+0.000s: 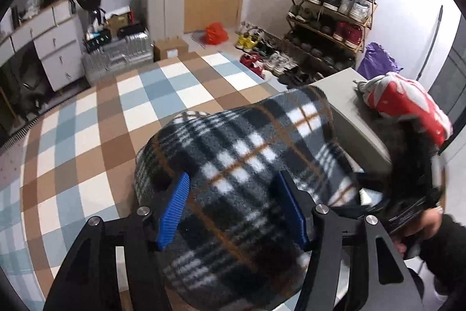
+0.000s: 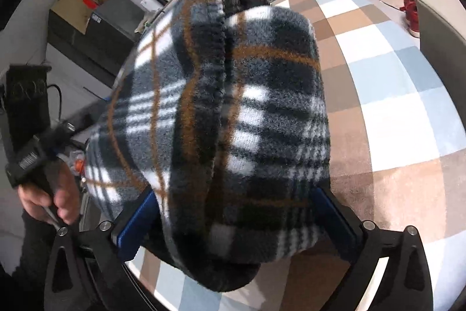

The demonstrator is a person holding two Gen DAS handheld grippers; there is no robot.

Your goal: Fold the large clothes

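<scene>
Left wrist view looks down along the left gripper (image 1: pixel 233 209), whose 2 blue pads (image 1: pixel 174 212) stand part-way apart with a bundle of plaid fleece garment (image 1: pixel 241 153) filling the gap between them. Both pads sit against the cloth, so the gripper appears to hold the folded fleece at a middling width. The garment is grey, black and white with thin orange lines, and it is bunched into a thick roll above a checked blanket (image 1: pixel 87 136) of brown, blue and white squares. At the right edge a hand (image 1: pixel 419 226) in a dark sleeve grips the black handle of the other tool. Beyond the fleece stands a grey box (image 1: pixel 349 107) with a red and white cloth (image 1: pixel 407 104) heaped on it. A shoe rack (image 1: pixel 329 10) full of shoes stands by the far wall, with a white drawer unit (image 1: pixel 58 48) on the left.

Right wrist view shows the right gripper (image 2: pixel 238 220) with its jaws as wide as they go. The same fleece lies between its blue pads (image 2: pixel 137 223), which flank the bundle on either side; whether they press on it I cannot tell, though the cloth fills the whole gap. A dark seam runs up the middle of the bundle. At the lower left, a hand (image 2: pixel 49 194) grips the handle of the left tool
</scene>
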